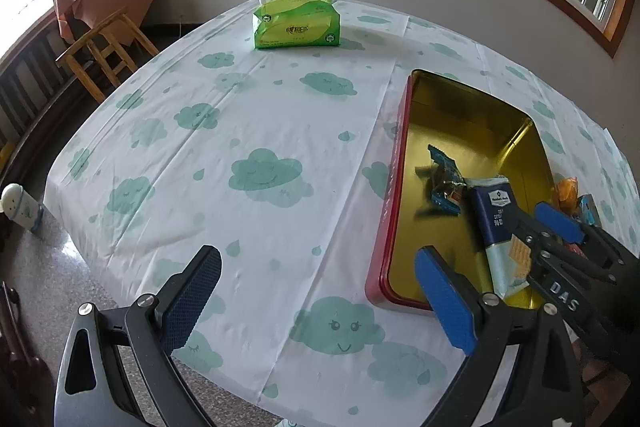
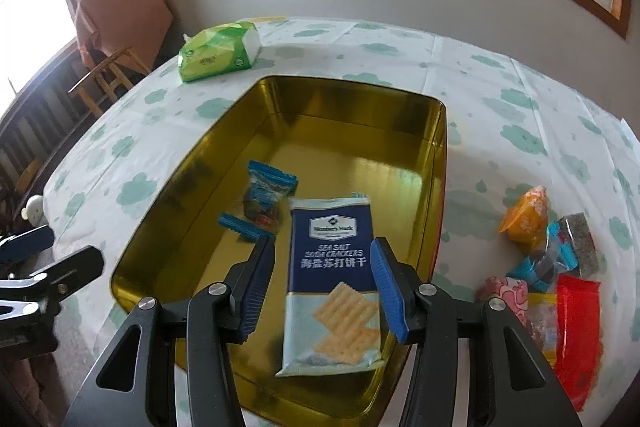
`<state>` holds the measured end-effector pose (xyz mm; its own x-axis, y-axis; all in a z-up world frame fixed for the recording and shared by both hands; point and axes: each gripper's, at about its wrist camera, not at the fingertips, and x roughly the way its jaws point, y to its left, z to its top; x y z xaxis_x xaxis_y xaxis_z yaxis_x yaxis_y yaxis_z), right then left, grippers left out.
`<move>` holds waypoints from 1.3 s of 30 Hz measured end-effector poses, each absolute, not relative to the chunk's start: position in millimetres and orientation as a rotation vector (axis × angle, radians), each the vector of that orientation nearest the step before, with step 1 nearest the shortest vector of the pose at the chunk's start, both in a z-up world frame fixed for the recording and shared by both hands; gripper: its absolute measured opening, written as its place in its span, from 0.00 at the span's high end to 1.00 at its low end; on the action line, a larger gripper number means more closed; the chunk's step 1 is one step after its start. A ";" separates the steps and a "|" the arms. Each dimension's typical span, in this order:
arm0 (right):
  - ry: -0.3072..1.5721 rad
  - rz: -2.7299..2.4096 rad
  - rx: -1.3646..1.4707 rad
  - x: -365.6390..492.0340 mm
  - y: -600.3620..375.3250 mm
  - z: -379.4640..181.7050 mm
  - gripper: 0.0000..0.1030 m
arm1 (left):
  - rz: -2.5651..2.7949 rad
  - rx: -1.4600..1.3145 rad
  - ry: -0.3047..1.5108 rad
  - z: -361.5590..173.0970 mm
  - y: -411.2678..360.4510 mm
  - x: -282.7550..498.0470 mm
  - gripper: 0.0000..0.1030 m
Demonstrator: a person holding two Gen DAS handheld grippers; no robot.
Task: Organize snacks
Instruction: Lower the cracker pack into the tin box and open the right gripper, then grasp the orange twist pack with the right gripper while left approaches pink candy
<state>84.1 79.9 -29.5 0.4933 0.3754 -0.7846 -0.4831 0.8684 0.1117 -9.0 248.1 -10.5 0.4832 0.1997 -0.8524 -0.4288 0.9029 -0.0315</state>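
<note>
A gold-lined tin with red sides (image 2: 438, 163) (image 1: 390, 195) sits on the cloud-print tablecloth. In it lie a navy Sea Salt Soda Crackers pack (image 2: 330, 279) (image 1: 490, 211) and a small blue-wrapped snack (image 2: 266, 193) (image 1: 444, 181). My right gripper (image 2: 322, 259) hovers over the tin, jaws open on either side of the cracker pack without touching it; it also shows in the left wrist view (image 1: 532, 227). My left gripper (image 1: 320, 275) is open and empty above the cloth, left of the tin. Several loose snacks lie right of the tin: an orange packet (image 2: 524, 219), a red packet (image 2: 576, 323), a pink one (image 2: 506, 293).
A green tissue pack (image 1: 296, 23) (image 2: 218, 53) lies at the far side of the table. A wooden stool (image 1: 104, 47) with an orange cloth stands beyond the left edge. A small white bottle (image 1: 22, 205) stands on the floor at left.
</note>
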 end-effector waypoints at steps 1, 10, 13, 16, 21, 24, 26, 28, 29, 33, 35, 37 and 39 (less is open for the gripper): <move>0.909 0.523 -0.129 81.7 77.3 -26.5 0.50 | 0.385 -0.255 0.996 -10.3 246.9 -9.3 0.07; 0.885 0.454 -0.118 71.0 6.5 -9.7 0.50 | 0.325 -0.227 1.004 -10.1 220.3 -4.0 0.07; 0.903 0.385 -0.104 75.0 -30.6 -10.5 0.50 | 0.305 -0.216 1.005 -9.8 210.6 -1.9 0.07; 0.911 0.315 -0.093 78.2 -66.1 -11.9 0.50 | 0.281 -0.202 1.010 -9.5 198.7 0.7 0.07; 0.929 0.207 -0.073 80.4 -126.7 -19.5 0.50 | 0.250 -0.176 1.012 -8.4 182.4 3.4 0.07; 0.940 0.171 -0.073 81.1 -155.6 -25.8 0.50 | 0.233 -0.167 1.016 -8.6 173.2 4.8 0.07; 0.953 0.160 -0.086 81.2 -169.4 -30.5 0.50 | 0.221 -0.157 1.021 -9.1 166.8 6.2 0.07; 0.963 0.171 -0.087 79.9 -177.3 -35.0 0.50 | 0.210 -0.146 1.024 -9.3 159.5 6.7 0.07; 0.973 0.180 -0.090 80.3 -179.0 -37.9 0.50 | 0.203 -0.141 1.025 -8.9 156.1 7.2 0.07; 0.998 0.235 -0.101 76.8 -176.3 -49.0 0.50 | 0.179 -0.119 1.031 -7.6 142.3 9.5 0.07; 0.991 0.260 -0.111 73.3 -172.3 -51.7 0.50 | 0.170 -0.106 1.034 -7.2 135.9 11.0 0.07; 0.979 0.271 -0.117 72.0 -170.3 -51.4 0.50 | 0.159 -0.092 1.035 -6.8 129.5 12.4 0.07; 0.982 0.289 -0.105 73.8 -169.7 -52.2 0.50 | 0.149 -0.080 1.036 -6.4 122.8 14.3 0.07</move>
<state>73.8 -169.7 -52.2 0.5209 0.1938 -0.8313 -0.2878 0.9567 0.0427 14.3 122.8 -6.4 0.5004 0.0854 -0.8616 -0.1605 0.9870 0.0046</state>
